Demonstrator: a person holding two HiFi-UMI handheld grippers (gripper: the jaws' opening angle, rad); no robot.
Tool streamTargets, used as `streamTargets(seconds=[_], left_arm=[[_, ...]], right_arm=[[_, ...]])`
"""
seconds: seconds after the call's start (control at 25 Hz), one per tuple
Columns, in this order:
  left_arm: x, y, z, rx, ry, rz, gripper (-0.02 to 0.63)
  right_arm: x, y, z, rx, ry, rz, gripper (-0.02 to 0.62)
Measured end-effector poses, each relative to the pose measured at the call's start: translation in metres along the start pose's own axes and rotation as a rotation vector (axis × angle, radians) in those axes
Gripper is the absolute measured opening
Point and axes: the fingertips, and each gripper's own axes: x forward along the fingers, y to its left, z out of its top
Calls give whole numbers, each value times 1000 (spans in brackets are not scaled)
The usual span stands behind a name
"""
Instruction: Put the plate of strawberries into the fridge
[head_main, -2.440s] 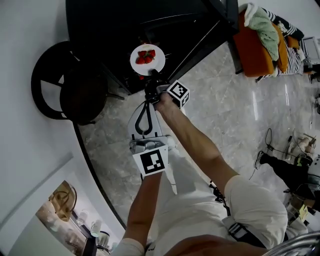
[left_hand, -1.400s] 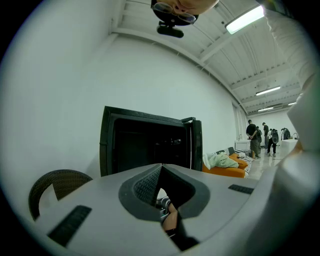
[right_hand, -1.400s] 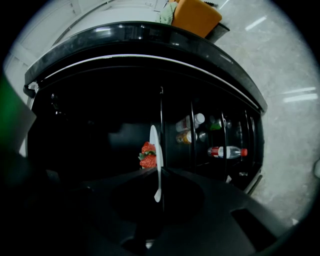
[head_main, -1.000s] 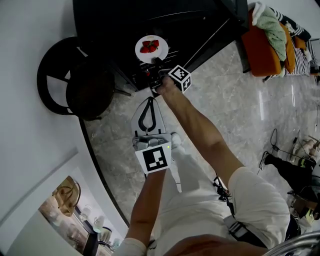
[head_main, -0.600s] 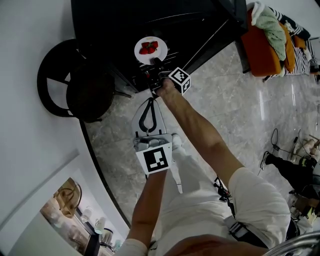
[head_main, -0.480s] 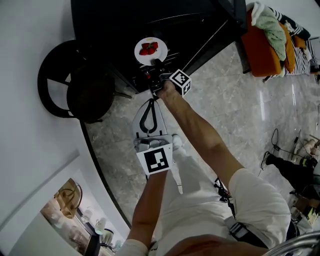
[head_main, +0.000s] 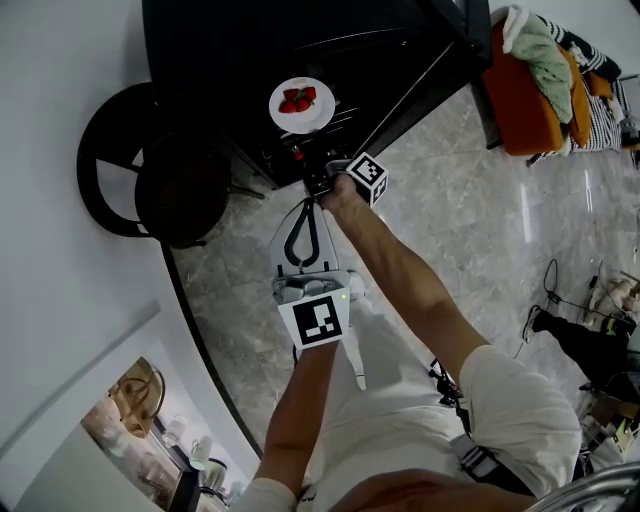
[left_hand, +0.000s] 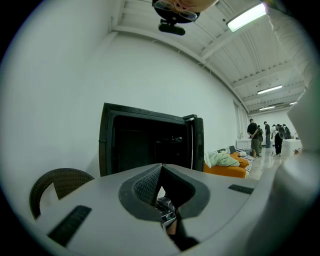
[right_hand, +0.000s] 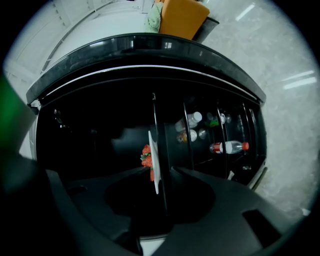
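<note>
Two grippers in shot. The right gripper (head_main: 305, 156) hangs at the open fridge (head_main: 230, 60), jaws apart and gripping nothing. The white plate (head_main: 319, 118) of red strawberries (head_main: 297, 100) sits on a shelf inside, just beyond those jaws. The left gripper (head_main: 305, 204) hangs lower, over the floor, jaws pressed together and empty. Bottles (right_hand: 227, 147) show on racks inside the fridge.
</note>
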Motion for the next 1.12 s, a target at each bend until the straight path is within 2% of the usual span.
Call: streamTargets(seconds=[0.16,0.24,0.44,0.6,0.96,1.12], left_arm=[[1,-2,0,-12,-2,3,0],[0,-3,1,-6,-3,1,0],[-2,-9,0,-21,-2,2,0],[-3,-12,1,-42,-8,5,0],[-15,-19,11,-36,-12,13,0],[-17,-23,21,-18,-15,12,0]], right_arm=[[-11,5,-2,17,4,21,112],[-17,7,-6,30,16,40,63],[-33,7,-17,26,48,31,14],[-47,18,-29,-24,92,35,12],[-79,49,-34,-12,101,78,12],[-98,65,-37,-24,106,72,12]])
